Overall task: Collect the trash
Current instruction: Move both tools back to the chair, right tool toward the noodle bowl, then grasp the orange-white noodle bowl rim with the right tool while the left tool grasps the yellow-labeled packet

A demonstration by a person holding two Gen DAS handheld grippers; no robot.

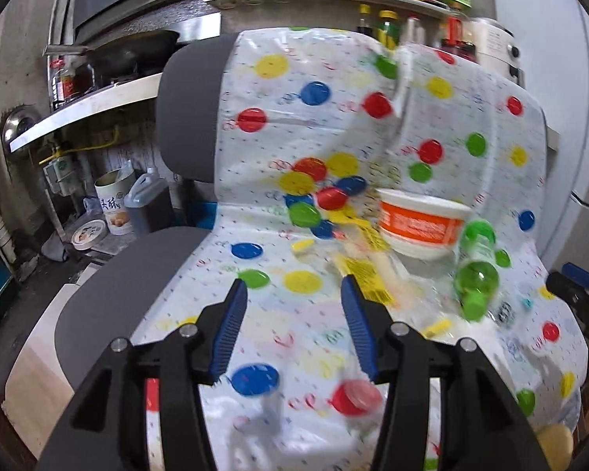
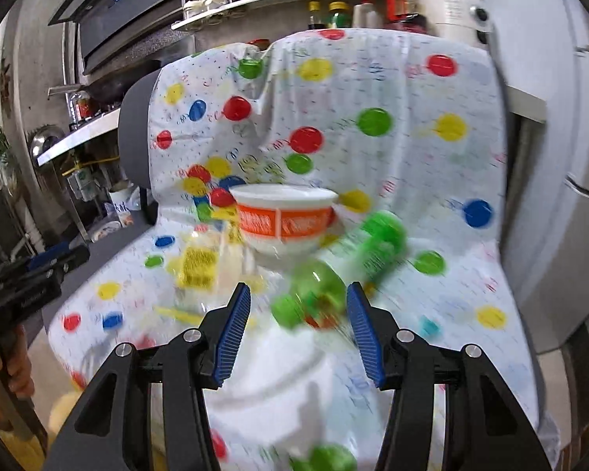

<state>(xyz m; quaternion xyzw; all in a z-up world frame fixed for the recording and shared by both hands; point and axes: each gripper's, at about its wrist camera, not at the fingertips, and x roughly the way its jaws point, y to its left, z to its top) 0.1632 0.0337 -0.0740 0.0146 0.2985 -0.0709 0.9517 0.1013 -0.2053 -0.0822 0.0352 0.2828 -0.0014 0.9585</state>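
Probably light and slippery, the green bottle [image 2: 333, 271] lies just ahead of the right gripper [image 2: 298, 306], jaws wide; grip its ribbed body. Left gripper [image 1: 294, 300] jaws wide, empty.

left gripper [image 1: 294, 294]: jaws apart, bare dotted cover [image 1: 294, 337] ahead | yellow wrapper [image 1: 367, 274] just off its right fingertip | right gripper [image 2: 298, 294]: green bottle [image 2: 333, 274] blocks ahead | orange-banded bowl [image 2: 284, 218] behind bottle
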